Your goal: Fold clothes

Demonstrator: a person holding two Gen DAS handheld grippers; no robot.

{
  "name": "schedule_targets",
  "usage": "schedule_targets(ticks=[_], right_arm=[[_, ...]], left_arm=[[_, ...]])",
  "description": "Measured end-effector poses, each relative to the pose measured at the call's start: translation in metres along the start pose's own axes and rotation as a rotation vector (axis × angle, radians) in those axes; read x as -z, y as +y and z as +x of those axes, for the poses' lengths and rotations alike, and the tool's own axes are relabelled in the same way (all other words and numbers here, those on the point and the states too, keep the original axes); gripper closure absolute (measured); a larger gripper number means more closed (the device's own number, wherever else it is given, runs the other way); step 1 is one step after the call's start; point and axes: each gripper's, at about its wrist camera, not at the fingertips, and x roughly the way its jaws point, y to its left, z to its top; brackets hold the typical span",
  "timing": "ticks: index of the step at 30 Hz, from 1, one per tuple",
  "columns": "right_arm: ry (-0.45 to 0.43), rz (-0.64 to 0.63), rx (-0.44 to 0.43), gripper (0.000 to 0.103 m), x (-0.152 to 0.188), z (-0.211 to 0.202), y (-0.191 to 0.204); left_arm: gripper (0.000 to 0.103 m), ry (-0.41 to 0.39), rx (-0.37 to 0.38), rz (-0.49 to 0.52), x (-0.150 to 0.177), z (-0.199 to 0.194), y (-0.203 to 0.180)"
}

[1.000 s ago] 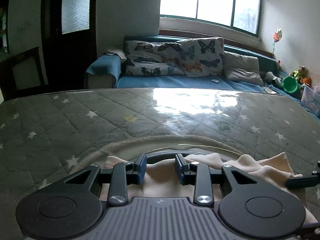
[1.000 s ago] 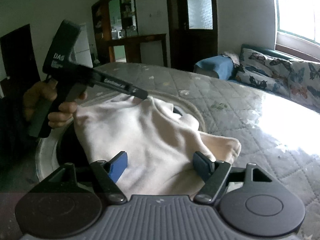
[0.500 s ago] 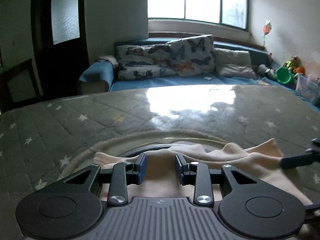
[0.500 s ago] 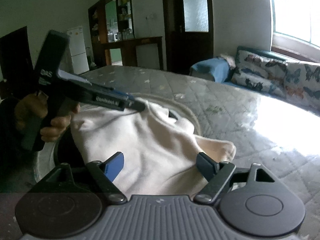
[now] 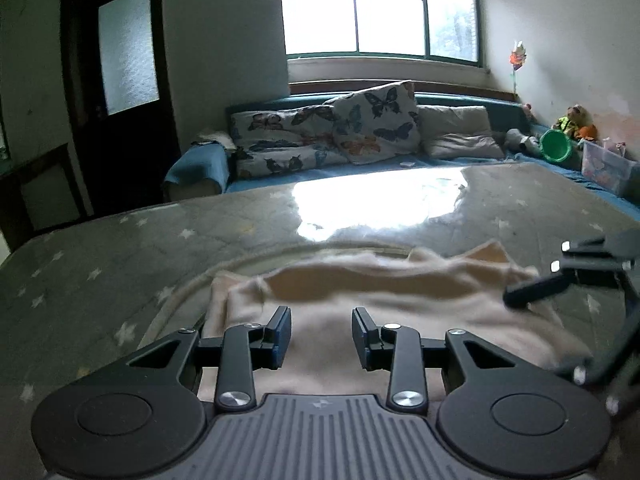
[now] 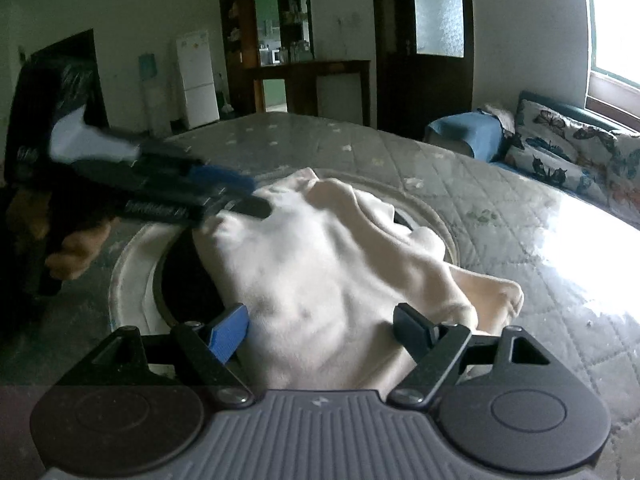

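Cream fleece garment (image 5: 400, 304) fills the lower middle of the left wrist view, spread over a round pale-rimmed mat (image 5: 188, 292) on the grey star-quilted mattress (image 5: 120, 248). Left gripper (image 5: 321, 334) sits over the cloth with its blue-padded fingers (image 5: 282, 330) a modest gap apart; cloth shows between them, but whether the pads pinch it I cannot tell from here. Off at the right edge, the right gripper (image 5: 532, 292) pokes in, one dark finger lying just above the garment's far corner. Behind, a blue sofa (image 5: 200, 160) with butterfly cushions (image 5: 376, 120) under a bright window (image 5: 380, 8).

Over to the right wrist view: right gripper (image 6: 326, 326) stands wide, blue pad one side, dark pad the other, the garment (image 6: 328, 264) bunched up between them and neither pad visibly pressing it. Up left, the left gripper (image 6: 252, 200), blurred, meets the garment's upper edge, a hand (image 6: 76, 248) wrapped round its grip. Mat rim (image 6: 128, 264) curves beneath the cloth.
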Motion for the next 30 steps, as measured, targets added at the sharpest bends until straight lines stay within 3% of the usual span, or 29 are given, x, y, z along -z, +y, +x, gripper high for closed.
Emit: schedule_targets(ticks=[4,9,17,19,23,30], right_arm=[[-0.032,-0.001,0.026,0.021,-0.002,-0.003,0.001],[0.012,-0.049,0.074,0.021,0.002,0.009,0.008],[-0.019,-0.077,0.066,0.021,0.0,0.006,0.013],[-0.002,-0.073,0.067,0.021,0.002,0.01,0.012],[-0.008,-0.064,0.065,0.02,0.001,0.008,0.01],[-0.012,-0.068,0.062,0.019,0.003,0.008,0.012]], left_arm=[[0.066,0.017,-0.016,-0.006,0.013,-0.009,-0.002],[0.066,0.039,-0.027,0.004,0.026,-0.009,-0.005],[0.065,0.007,-0.064,0.001,0.02,-0.021,0.006],[0.065,0.044,-0.081,-0.031,0.024,-0.015,0.015],[0.064,0.076,-0.039,-0.155,0.031,-0.013,0.035],[0.061,0.016,-0.068,-0.103,0.023,-0.025,0.023]])
